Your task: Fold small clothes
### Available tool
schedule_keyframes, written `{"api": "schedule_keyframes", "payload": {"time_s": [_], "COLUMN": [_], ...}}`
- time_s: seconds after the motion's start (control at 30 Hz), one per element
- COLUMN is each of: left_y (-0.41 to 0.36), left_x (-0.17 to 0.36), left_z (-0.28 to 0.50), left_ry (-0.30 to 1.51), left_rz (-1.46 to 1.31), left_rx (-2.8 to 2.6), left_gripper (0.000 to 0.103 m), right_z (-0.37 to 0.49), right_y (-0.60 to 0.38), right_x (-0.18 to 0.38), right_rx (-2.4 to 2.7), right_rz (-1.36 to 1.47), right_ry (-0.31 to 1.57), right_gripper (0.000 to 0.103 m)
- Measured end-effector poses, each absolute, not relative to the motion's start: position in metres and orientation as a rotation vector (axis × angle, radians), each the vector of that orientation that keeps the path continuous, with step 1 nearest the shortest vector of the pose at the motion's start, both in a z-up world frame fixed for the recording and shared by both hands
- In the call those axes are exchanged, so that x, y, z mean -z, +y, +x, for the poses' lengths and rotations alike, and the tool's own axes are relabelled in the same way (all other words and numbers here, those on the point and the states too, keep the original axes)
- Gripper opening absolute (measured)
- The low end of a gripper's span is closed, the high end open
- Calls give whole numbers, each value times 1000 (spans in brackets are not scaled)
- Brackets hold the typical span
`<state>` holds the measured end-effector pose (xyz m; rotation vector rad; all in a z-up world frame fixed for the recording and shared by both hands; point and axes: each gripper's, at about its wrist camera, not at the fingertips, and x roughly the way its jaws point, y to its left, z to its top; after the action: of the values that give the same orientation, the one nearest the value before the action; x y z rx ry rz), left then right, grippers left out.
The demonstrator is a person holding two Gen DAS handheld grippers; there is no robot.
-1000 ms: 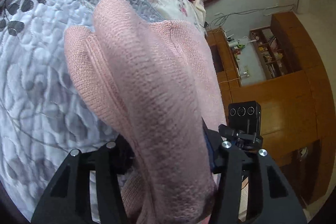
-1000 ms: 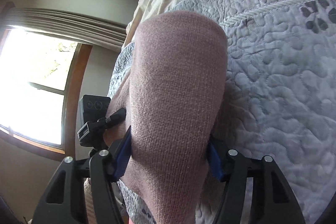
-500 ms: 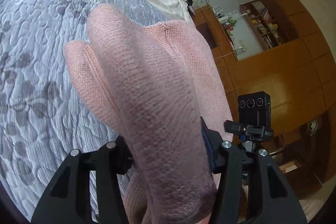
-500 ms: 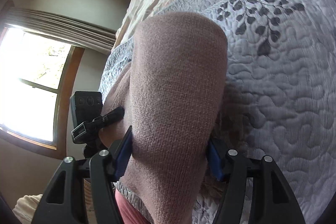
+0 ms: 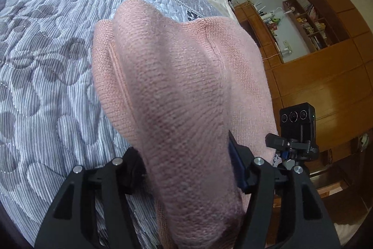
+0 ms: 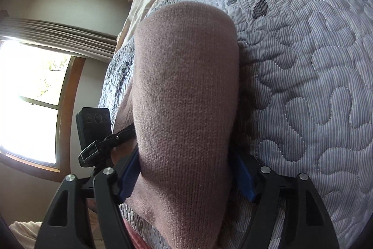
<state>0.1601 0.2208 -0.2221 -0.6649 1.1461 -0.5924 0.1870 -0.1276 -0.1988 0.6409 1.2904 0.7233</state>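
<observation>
Left wrist view, left gripper (image 5: 186, 169) clamped on a fold of pink knit (image 5: 177, 85), cloth bulging ahead of the jaws, grey quilt (image 5: 46, 62) beyond, wooden shelves (image 5: 326, 76) off right, right wrist view, right gripper (image 6: 186, 176) pinching the same knit (image 6: 184, 90), quilt (image 6: 303, 76) underneath, window (image 6: 30, 97) off left.

the left tool (image 5: 186, 169) is clamped on a thick fold of the pink knit garment (image 5: 177, 76), its black fingers (image 5: 261, 181) pressed against the cloth on both sides. the right tool (image 6: 186, 176) grips another fold of the same garment, its blue pads (image 6: 244, 181) squeezed against it.
</observation>
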Motion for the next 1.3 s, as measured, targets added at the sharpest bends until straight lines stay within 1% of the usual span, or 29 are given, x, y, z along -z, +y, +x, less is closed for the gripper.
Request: {"api": "schedule_keyframes", "payload": {"time_s": [0.07,0.17,0.43,0.47,0.5,0.6,0.73,0.77,0.8,1.03,1.17,1.27,1.3], "left_y": [220,222,228,226,224,213,200,200,200,211,213,213,212], "left_x": [216,204,170,167,165,157,166,171,175,194,194,186,182], "left_z": [157,150,97,89,81,59,45,43,42,36,35,28,24], "left_ry": [1155,1160,1119,1113,1108,1089,1120,1138,1151,1169,1174,1174,1170], "left_rz": [-642,-592,-460,-451,-435,-366,-293,-282,-280,-292,-293,-287,-279], "left_rx": [561,506,433,432,428,428,398,385,378,362,352,325,314], "left_gripper": [65,67,68,68,68,68,67,66,66,69,69,68,68], "right_z": [184,170,121,115,109,94,82,81,80,74,73,67,64], "right_y": [-131,-127,-122,-122,-122,-121,-128,-131,-133,-137,-133,-130,-130], "right_x": [194,182,171,171,171,171,172,173,176,190,192,178,174], "right_rx": [-708,-692,-691,-686,-687,-668,-643,-634,-627,-587,-570,-544,-537], "right_rz": [627,577,518,509,503,475,488,496,507,513,526,471,445], "right_ry": [1300,1295,1324,1331,1334,1336,1326,1327,1332,1350,1350,1327,1319], "right_gripper": [78,80,80,77,67,49,38,33,30,30,33,42,43]}}
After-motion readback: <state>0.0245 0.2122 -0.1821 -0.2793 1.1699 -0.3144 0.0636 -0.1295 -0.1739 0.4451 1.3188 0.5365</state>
